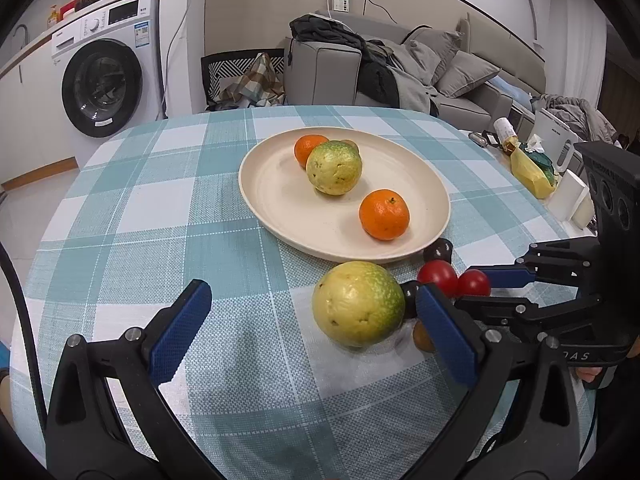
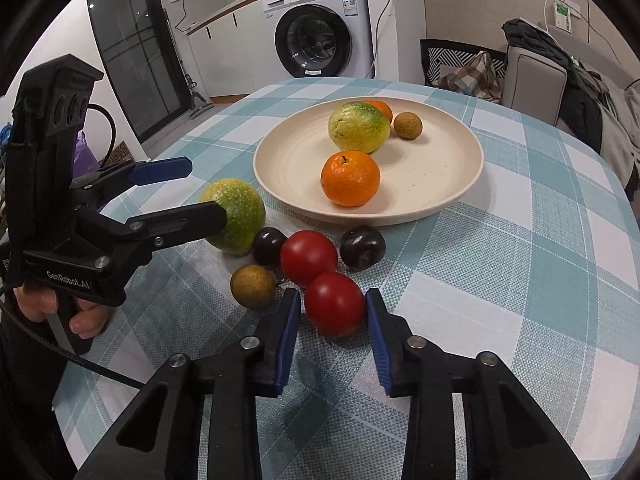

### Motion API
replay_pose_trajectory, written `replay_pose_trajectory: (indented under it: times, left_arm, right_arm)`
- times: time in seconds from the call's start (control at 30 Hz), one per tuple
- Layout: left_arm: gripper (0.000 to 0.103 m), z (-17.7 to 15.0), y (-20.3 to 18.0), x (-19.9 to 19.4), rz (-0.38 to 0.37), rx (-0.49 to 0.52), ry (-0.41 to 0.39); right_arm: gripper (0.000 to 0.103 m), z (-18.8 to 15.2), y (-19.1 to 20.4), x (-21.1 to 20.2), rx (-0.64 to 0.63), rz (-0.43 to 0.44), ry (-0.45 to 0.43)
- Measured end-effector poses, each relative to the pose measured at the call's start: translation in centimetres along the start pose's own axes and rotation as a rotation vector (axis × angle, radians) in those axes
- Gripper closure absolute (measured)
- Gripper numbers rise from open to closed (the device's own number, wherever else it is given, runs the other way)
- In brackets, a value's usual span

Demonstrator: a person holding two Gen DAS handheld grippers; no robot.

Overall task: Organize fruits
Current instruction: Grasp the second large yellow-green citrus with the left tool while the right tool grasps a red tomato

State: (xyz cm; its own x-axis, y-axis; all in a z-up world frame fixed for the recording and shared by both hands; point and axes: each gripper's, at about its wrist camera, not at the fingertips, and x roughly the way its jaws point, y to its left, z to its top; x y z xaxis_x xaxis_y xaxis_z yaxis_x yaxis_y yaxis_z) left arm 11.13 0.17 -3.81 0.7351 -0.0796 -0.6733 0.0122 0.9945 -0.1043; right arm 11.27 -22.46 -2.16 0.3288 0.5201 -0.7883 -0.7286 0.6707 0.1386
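Checked tablecloth (image 2: 520, 280); left tongs (image 2: 196, 188) read "GenRobot.AI".

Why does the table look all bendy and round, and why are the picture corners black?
Both views use a fisheye lens: in the left wrist view the checked tablecloth bulges and its stripes curve; in the right wrist view the washing machine leans and the plate stretches. The corners are dark in both because the round lens image ends there. Lighting is soft, with faint shadows under the fruit.
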Motion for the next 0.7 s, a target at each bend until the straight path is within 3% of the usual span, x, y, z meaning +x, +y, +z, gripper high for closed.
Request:
replay_pose_trajectory:
  times: [0.37, 0.47, 0.7]
  left_arm:
    - [0.001, -0.4, -0.5, 0.3, -0.015, 0.01, 0.012]
    - [0.002, -0.5, -0.6, 0.4, -0.056, 0.005, 0.024]
    - [0.021, -0.6, -1.1, 0.5, -0.084, 0.017, 0.042]
  right_arm:
    - [0.073, 0.4, -0.5, -1.0, 0.017, -0.003, -0.045]
    - [0.073, 0.6, -0.6, -1.4, 0.023, -0.012, -0.077]
    - [0.073, 1.0, -0.6, -1.6, 0.031, -0.017, -0.101]
